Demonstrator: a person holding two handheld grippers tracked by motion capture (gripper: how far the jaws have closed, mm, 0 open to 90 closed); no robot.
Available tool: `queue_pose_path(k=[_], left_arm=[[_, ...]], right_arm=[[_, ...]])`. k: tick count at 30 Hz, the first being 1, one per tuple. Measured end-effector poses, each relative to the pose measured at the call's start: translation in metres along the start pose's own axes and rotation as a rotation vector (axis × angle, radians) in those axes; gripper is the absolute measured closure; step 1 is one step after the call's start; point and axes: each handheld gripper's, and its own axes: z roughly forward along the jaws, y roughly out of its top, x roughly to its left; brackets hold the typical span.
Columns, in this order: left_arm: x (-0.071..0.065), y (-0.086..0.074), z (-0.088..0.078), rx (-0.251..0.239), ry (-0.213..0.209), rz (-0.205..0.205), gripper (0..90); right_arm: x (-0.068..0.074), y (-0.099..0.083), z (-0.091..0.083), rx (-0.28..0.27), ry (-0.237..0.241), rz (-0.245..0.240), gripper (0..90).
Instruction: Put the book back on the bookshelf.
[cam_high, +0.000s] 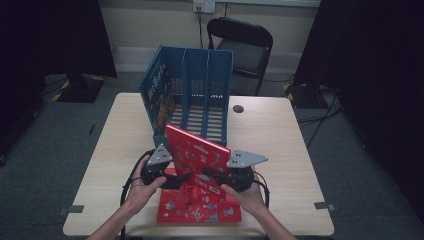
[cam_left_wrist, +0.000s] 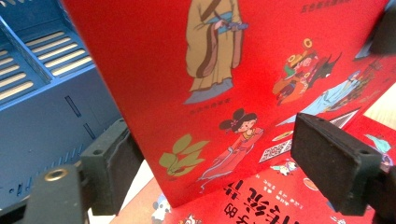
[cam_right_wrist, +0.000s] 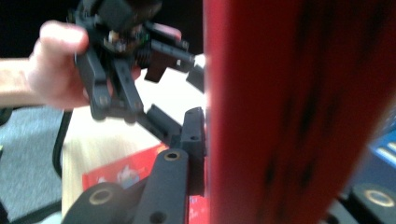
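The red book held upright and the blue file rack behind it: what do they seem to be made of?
Red book: probably a glossy laminated card cover, since light glares on its printed figures. Blue file rack: likely moulded plastic, given its uniform colour and slotted walls.

Blue file rack (cam_high: 200, 95) sits on the table (cam_high: 280, 150) just past the grippers, slots facing them. Black folding chair (cam_high: 245, 47) further back behind it, wall socket (cam_high: 204, 6) above that, and a small dark disc (cam_high: 238, 108) beside the rack.
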Motion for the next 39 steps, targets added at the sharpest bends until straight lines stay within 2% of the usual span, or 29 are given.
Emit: queue_pose_path(k=[2, 5, 6, 7, 8, 11, 15, 21, 25, 27, 30, 32, 35, 39], left_arm=[[-0.002, 0.001, 0.001, 0.002, 0.007, 0.0, 19.0], [-0.003, 0.001, 0.002, 0.002, 0.01, -0.001, 19.0], [-0.002, 0.001, 0.002, 0.004, 0.008, 0.002, 19.0], [-0.001, 0.001, 0.001, 0.006, 0.013, 0.0, 19.1], [-0.001, 0.001, 0.001, 0.009, 0.013, 0.001, 19.1], [0.002, 0.0, -0.001, -0.001, 0.003, -0.019, 19.7], [0.005, -0.001, -0.004, -0.015, -0.002, -0.037, 21.3], [0.009, -0.013, -0.014, 0.027, 0.008, -0.057, 19.2], [0.013, -0.026, -0.023, 0.073, 0.018, -0.07, 18.7], [0.017, -0.033, -0.028, 0.067, 0.015, -0.085, 18.5], [0.021, -0.041, -0.032, 0.063, 0.031, -0.09, 17.7], [0.022, -0.046, -0.032, 0.069, 0.032, -0.115, 17.7], [0.026, -0.05, -0.034, 0.063, 0.038, -0.112, 17.6], [0.029, -0.054, -0.034, 0.071, 0.055, -0.133, 17.4]], right_arm=[[-0.001, 0.003, -0.003, -0.038, -0.009, 0.007, 70.0], [0.0, 0.005, -0.004, -0.075, -0.031, 0.01, 67.6], [0.001, 0.005, -0.002, -0.088, -0.033, 0.013, 68.7], [0.001, 0.005, -0.001, -0.095, -0.027, 0.013, 74.5], [0.002, 0.007, 0.0, -0.092, -0.014, 0.007, 78.8], [0.005, 0.012, 0.002, -0.07, -0.025, -0.012, 79.9], [0.005, 0.016, 0.004, -0.057, -0.023, -0.007, 80.3], [0.004, 0.025, 0.005, -0.028, -0.027, 0.015, 80.5], [0.003, 0.03, 0.006, -0.033, -0.031, 0.036, 80.5], [0.003, 0.032, 0.007, -0.032, -0.036, 0.038, 80.5], [0.001, 0.036, 0.008, -0.03, -0.042, 0.052, 80.5], [-0.001, 0.038, 0.009, -0.034, -0.044, 0.056, 80.5], [-0.003, 0.043, 0.01, -0.04, -0.051, 0.057, 80.5], [-0.007, 0.048, 0.008, -0.048, -0.059, 0.062, 80.5]])
